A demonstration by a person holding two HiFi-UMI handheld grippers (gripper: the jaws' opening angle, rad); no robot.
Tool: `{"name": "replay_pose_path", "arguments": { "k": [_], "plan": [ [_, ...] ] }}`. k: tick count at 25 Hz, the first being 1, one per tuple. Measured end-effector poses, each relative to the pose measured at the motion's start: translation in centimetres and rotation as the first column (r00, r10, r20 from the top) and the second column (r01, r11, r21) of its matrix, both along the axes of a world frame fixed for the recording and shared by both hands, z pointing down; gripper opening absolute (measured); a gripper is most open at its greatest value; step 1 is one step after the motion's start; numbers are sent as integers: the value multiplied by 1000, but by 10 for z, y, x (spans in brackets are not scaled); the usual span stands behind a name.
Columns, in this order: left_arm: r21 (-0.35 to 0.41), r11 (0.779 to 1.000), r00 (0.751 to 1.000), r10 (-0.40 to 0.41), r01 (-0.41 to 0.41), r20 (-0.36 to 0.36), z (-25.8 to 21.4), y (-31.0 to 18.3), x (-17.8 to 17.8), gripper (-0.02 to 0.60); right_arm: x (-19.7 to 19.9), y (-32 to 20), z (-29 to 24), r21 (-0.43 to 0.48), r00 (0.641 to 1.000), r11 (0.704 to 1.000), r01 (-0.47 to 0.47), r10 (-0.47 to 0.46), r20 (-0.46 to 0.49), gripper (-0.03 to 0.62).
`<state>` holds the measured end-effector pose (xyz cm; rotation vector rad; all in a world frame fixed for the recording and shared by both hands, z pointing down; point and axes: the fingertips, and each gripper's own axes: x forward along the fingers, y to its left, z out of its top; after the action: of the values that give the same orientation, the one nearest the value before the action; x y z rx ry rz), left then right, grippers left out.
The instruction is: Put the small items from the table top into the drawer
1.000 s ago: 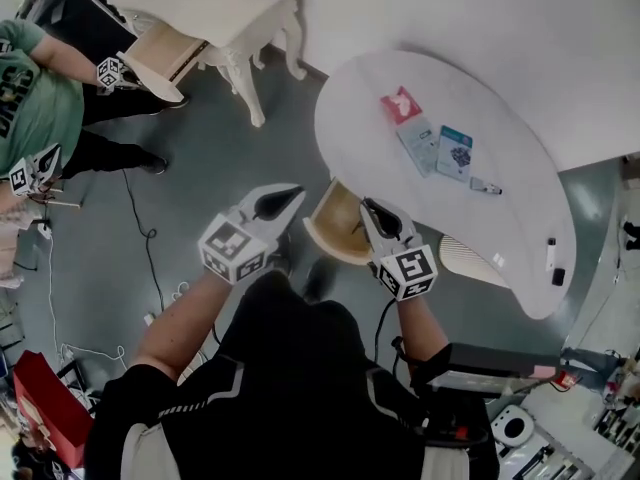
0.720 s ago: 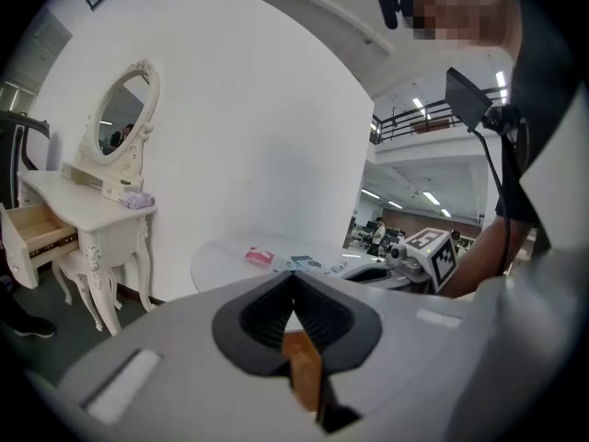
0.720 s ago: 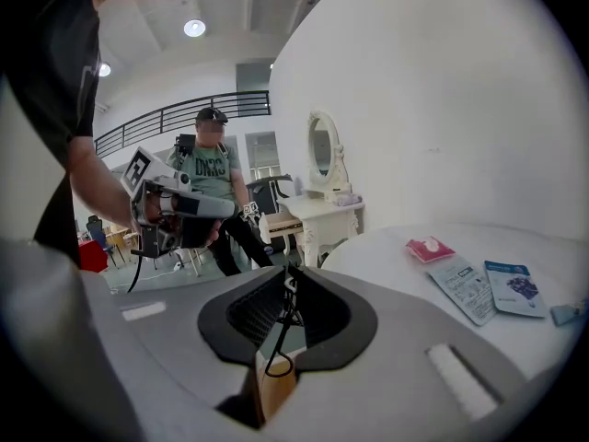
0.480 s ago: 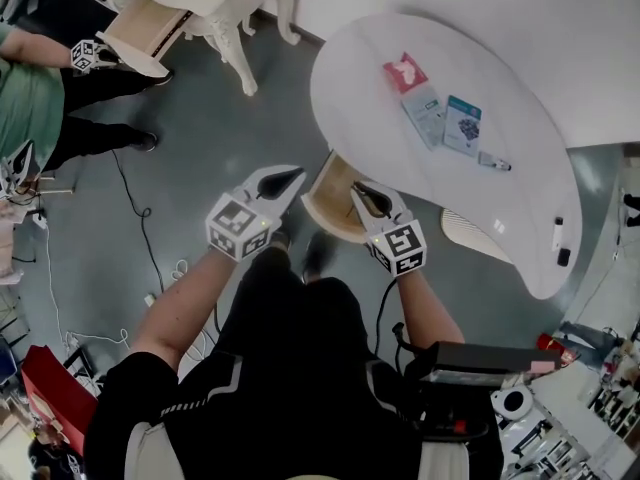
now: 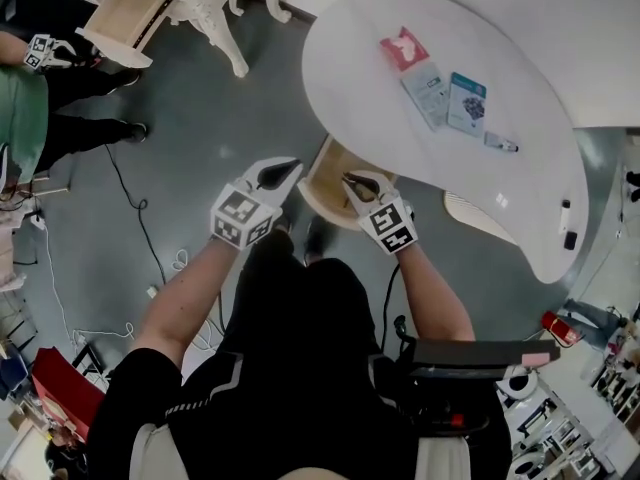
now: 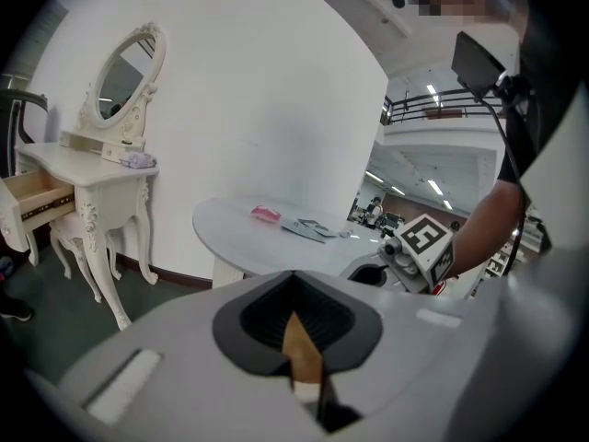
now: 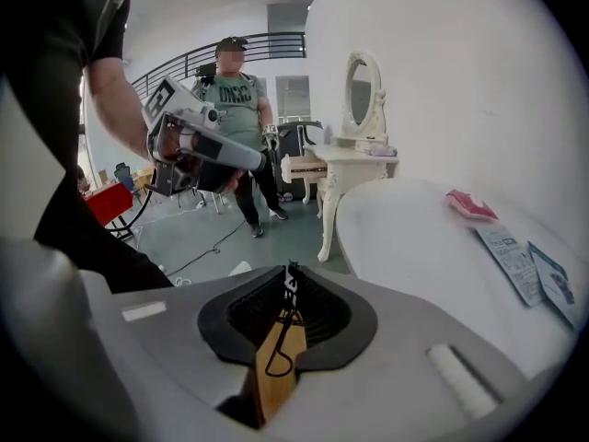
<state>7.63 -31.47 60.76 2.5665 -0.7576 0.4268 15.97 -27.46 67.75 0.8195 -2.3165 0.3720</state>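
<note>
**One small item at the open drawer, the rest waiting on the table**

Head view: The left gripper [image 5: 289,168] and the right gripper [image 5: 350,178] are being held side by side over the open drawer [image 5: 325,173]. The drawer is standing out from under the white table [image 5: 360,88]. On the table top a red packet [image 5: 403,48], two blue-grey packets [image 5: 428,90] [image 5: 467,101] and a small pen-like piece [image 5: 500,144] are lying untouched. A black marker [image 5: 566,210] is lying well apart from them, near the far end.

Left gripper view: The jaws are being held clenched to a thin slit with nothing in it. Only the drawer's wood is being seen through the gap, and the table with its packets is lying beyond.

Right gripper view: The jaws are being clamped on a thin white strip [image 7: 290,288] with dark print. A black loop of cord [image 7: 279,348] is hanging below it against the drawer's wood. What the strip is exactly cannot be told.

The step in hand is judged to be the dropping of this strip into the drawer. The next move is judged to call for the right tips to be brought inside the drawer's walls. The jaws would then be released so that strip and cord fall in together. After that a packet on the table is to be reached for, likely with the empty left gripper.
</note>
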Motion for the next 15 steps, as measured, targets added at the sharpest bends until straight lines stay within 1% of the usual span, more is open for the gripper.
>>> {"name": "replay_pose_path", "arguments": {
  "k": [6, 11, 15],
  "plan": [
    [-44, 999, 1000, 21, -20, 18, 23, 0, 3, 0, 0, 3, 35, -79, 998, 996, 45, -48, -46, 41],
    [-87, 996, 999, 17, -14, 35, 47, -7, 5, 0, -3, -2, 64, -113, 994, 991, 76, -84, -75, 41],
    [-105, 994, 999, 19, -14, 44, 61, -11, 7, 0, -4, -4, 85, -142, 987, 984, 104, -119, -106, 41]
  ]
}}
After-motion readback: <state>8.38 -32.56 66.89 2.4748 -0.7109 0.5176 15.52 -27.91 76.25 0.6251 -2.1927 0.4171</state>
